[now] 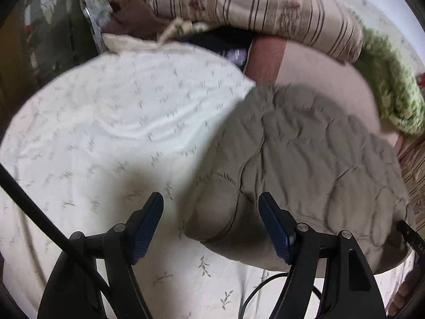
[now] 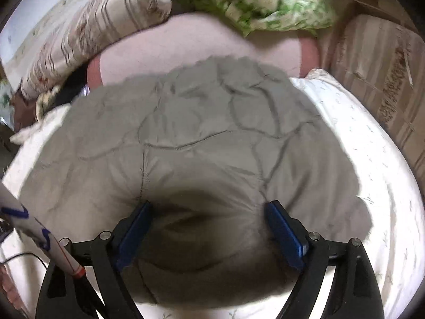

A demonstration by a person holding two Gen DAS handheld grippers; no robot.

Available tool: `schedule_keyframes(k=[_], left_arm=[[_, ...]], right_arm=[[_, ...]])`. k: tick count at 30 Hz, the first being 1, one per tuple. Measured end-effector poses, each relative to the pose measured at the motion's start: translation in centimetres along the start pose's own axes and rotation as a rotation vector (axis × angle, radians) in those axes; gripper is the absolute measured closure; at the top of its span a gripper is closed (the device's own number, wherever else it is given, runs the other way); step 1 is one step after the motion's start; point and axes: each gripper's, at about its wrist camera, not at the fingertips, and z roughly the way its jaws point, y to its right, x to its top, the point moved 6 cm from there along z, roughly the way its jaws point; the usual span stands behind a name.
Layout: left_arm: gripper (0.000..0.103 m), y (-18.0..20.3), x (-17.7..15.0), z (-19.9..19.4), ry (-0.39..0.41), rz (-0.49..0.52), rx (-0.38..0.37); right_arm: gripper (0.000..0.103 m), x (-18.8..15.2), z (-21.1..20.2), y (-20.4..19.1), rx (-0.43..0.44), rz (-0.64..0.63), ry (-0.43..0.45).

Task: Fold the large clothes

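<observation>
Evidently the fold is midway: the grey quilted garment (image 2: 191, 138) lies bunched in a rounded heap on the white leaf-print sheet (image 1: 106, 122), and no flat, squared shape shows yet. Beyond the garment sits a pink cushion (image 2: 180, 42), with a striped pillow (image 1: 265, 8) and a green patterned cloth (image 2: 260, 2) farther behind it.

The right gripper (image 2: 209, 228) hangs directly over the near part of the garment, pointing down into it, fingers spread wide with a puckered fold of the padding lying between them; neither blue pad (image 2: 285, 236) appears to pinch the cloth, though the blur makes contact hard to judge. The left gripper (image 1: 211, 228) stands at the garment's near-left edge, also wide apart and empty, one finger over the sheet and the other over the grey fabric.

The next move probably calls for closing on an edge or corner at each side of the garment, then lifting and drawing it out flat before laying one half over the other. The thick padding may slip from a shallow pinch.
</observation>
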Motion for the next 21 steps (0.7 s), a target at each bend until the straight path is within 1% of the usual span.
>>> schedule_keyframes(k=[2,4,6,8,10,12,13,14,16,18,19,21], left_arm=[[0.03,-0.2,0.0,-1.6,0.03,-0.009,-0.002],[0.03,-0.5,-0.3,-2.9,0.044,-0.021,-0.015],[0.03,-0.8,-1.1,-4.3,0.065,-0.025,-0.022],[0.03,-1.0,-1.9,-5.1,0.079,-0.034,-0.021],[0.03,-1.2,-2.7,-5.9,0.089,-0.049,-0.038],[0.03,-1.1,-3.7,-6.9,0.113,-0.059,-0.063],[0.03,-1.1,-3.9,-7.3,0.127,-0.058,-0.065],[0.03,-1.1,-4.3,-7.8,0.156,-0.053,-0.056],[0.03,-1.0,-5.1,-8.5,0.197,-0.035,-0.015],[0.029,-0.9,-5.6,-8.4,0.204,-0.033,0.011],[0.028,-0.8,-5.8,-8.3,0.197,-0.04,0.011],[0.028,-0.5,-5.8,-7.2,0.162,-0.049,-0.001]], right_arm=[[0.012,-0.4,-2.0,0.7,0.007,-0.004,0.033],[0.012,-1.3,-3.7,2.2,-0.015,-0.006,0.067],[0.012,-2.5,-4.9,4.0,-0.024,0.016,0.083],[0.012,-4.4,-5.8,7.1,-0.049,0.069,0.097],[0.012,-6.0,-6.3,9.2,-0.071,0.107,0.105],[0.012,-7.8,-6.2,11.9,-0.104,0.171,0.081],[0.012,-8.3,-6.3,12.9,-0.103,0.218,0.061],[0.012,-8.3,-6.7,13.5,-0.065,0.258,0.064],[0.012,-8.0,-7.4,13.9,-0.028,0.261,0.091],[0.012,-8.0,-7.7,14.4,-0.066,0.234,0.101],[0.012,-8.2,-7.6,14.8,-0.083,0.231,0.095],[0.012,-8.5,-6.9,15.6,-0.059,0.265,0.069]])
